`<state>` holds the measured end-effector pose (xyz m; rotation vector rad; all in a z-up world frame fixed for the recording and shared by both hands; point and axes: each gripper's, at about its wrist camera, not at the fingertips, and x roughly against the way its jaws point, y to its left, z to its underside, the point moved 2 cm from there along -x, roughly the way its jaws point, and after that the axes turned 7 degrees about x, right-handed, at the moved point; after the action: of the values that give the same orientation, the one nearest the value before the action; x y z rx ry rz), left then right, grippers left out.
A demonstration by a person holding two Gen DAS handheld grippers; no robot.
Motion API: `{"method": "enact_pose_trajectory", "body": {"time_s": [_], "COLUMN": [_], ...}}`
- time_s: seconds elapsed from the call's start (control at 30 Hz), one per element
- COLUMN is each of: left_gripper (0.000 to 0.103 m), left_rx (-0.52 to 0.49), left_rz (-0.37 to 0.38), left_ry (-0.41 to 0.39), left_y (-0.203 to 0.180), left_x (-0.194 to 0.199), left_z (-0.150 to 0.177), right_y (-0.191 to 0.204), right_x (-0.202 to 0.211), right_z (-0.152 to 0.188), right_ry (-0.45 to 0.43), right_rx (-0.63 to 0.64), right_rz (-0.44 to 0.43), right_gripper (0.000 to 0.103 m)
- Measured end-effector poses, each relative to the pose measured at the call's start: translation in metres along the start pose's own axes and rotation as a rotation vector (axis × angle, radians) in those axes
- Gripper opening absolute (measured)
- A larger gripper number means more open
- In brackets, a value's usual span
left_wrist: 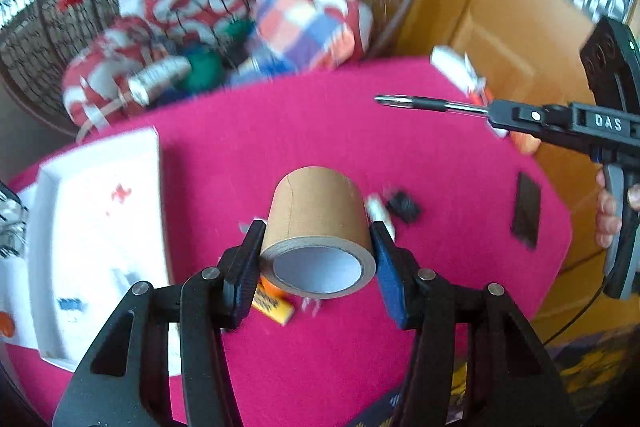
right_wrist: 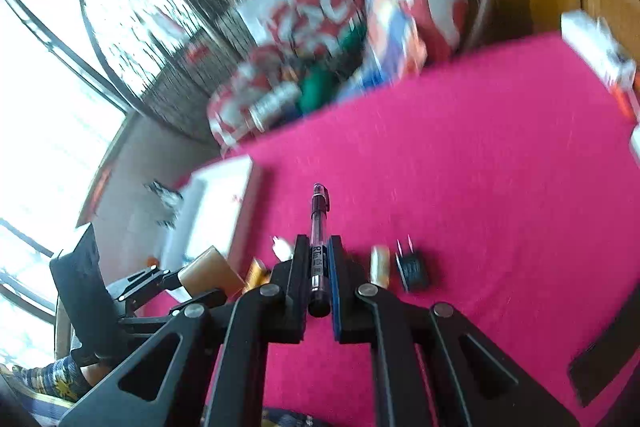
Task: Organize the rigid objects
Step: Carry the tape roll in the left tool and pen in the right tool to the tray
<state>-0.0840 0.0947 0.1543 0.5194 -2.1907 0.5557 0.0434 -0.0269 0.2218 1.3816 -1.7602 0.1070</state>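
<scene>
My left gripper (left_wrist: pixel 318 237) is shut on a brown tape roll (left_wrist: pixel 318 223) and holds it above the pink table (left_wrist: pixel 320 131); it also shows in the right wrist view (right_wrist: pixel 210 271). My right gripper (right_wrist: pixel 318 247) is shut on a clear pen (right_wrist: pixel 319 227) with a dark cap, pointing forward above the table; the pen also shows in the left wrist view (left_wrist: pixel 428 103). A white tray (left_wrist: pixel 100 227) lies at the table's left side. A black plug adapter (left_wrist: pixel 404 207), a small white cylinder (left_wrist: pixel 378 211) and an orange packet (left_wrist: pixel 272 305) lie on the cloth.
A flat black rectangle (left_wrist: pixel 526 211) lies at the table's right. A white and orange box (left_wrist: pixel 460 71) sits at the far right edge. Red-and-white bags and thread spools (left_wrist: pixel 192 67) fill a wicker chair behind the table. A wooden door (left_wrist: pixel 520 7) stands to the right.
</scene>
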Motion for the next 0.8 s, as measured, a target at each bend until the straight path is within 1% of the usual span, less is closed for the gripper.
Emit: {"method": "enact_pose_trajectory", "body": {"time_s": [0.13, 0.3, 0.4, 0.6, 0.8], "left_gripper": [0.052, 0.052, 0.052, 0.052, 0.052], "left_rx": [0.030, 0.061, 0.086, 0.110, 0.110], "left_rz": [-0.001, -0.026, -0.037, -0.064, -0.087], "left_ry": [-0.137, -0.300, -0.365, -0.429, -0.444], "left_y": [0.012, 0.026, 0.037, 0.057, 0.067], "left_x": [0.048, 0.114, 0.143, 0.181, 0.198], "left_z": [-0.030, -0.054, -0.062, -0.064, -0.054], "right_y": [0.026, 0.063, 0.083, 0.118, 0.138], "right_x": [0.036, 0.071, 0.085, 0.091, 0.084], "right_z": [-0.021, -0.045, -0.057, -0.071, -0.076], "right_ry": [-0.112, -0.240, -0.293, -0.349, -0.360], "right_rx": [0.063, 0.149, 0.188, 0.246, 0.264], "right_rz": [-0.014, -0.056, -0.097, -0.183, -0.240], "right_gripper": [0.006, 0.006, 0.006, 0.006, 0.006]}}
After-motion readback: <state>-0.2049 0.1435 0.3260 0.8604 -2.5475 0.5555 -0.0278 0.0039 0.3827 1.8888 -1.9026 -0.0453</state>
